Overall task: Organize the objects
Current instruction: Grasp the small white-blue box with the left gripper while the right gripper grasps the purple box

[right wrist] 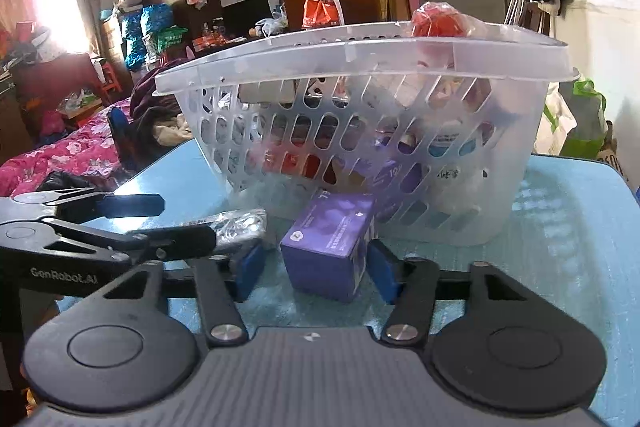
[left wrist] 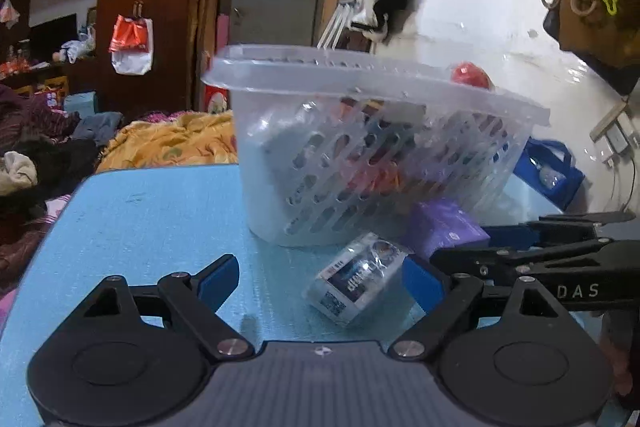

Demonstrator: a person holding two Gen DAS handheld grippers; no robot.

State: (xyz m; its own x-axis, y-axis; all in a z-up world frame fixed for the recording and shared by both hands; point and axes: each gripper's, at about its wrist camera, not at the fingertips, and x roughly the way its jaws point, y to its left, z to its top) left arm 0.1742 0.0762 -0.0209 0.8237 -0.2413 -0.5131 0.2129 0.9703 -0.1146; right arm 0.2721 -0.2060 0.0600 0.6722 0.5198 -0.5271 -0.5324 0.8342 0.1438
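Right wrist view: purple box between spread fingers, against basket.

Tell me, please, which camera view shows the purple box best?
The right wrist view: the purple box stands whole between the open right tongs, before the basket. The left wrist view shows only part of it, behind the shiny packet.

The left gripper is wide open over the blue table. A shiny packet lies between its fingers. At 12 o'clock stands a clear basket. At 2 o'clock sits a purple box.
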